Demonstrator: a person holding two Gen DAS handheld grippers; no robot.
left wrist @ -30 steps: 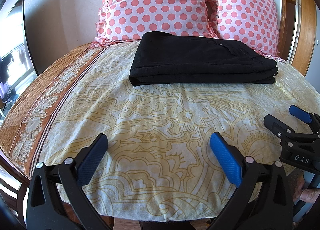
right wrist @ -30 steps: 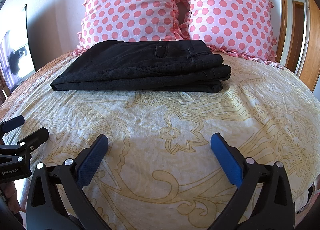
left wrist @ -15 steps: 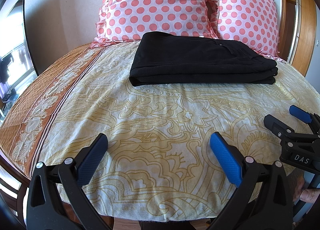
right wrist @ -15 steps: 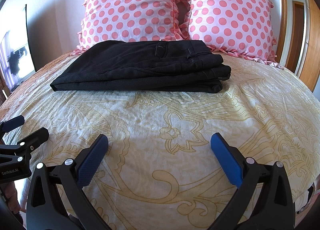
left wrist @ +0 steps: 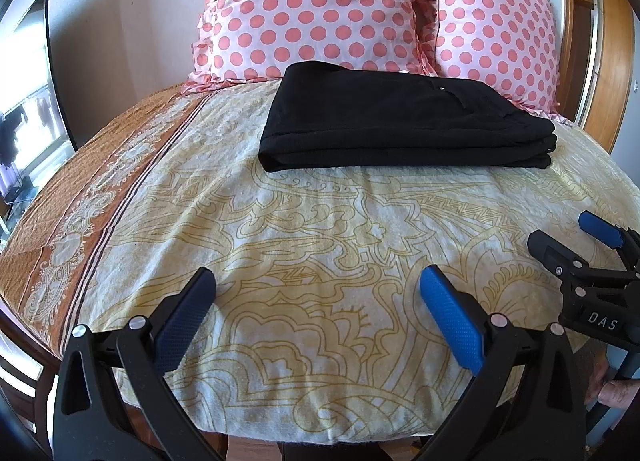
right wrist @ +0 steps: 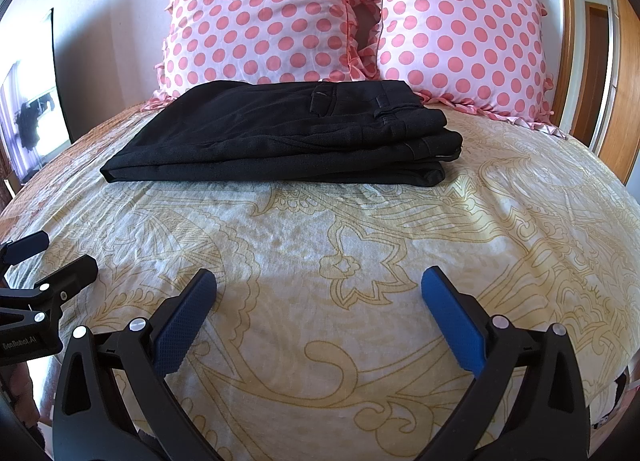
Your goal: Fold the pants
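The black pants (left wrist: 400, 125) lie folded in a flat stack on the bed, just in front of the pillows; they also show in the right wrist view (right wrist: 288, 137), waistband to the right. My left gripper (left wrist: 316, 281) is open and empty, low over the bedspread near the foot edge, well short of the pants. My right gripper (right wrist: 318, 281) is open and empty too, at about the same distance. Each gripper shows in the other's view: the right one (left wrist: 576, 237) at the right edge, the left one (right wrist: 52, 253) at the left edge.
The bedspread (left wrist: 320, 229) is cream with a yellow pattern and an orange border on the left (left wrist: 80, 205). Two pink polka-dot pillows (right wrist: 260, 13) (right wrist: 460, 33) stand against the wall. A wooden door frame (right wrist: 624, 73) is at the right, a dark screen (left wrist: 28, 101) at the left.
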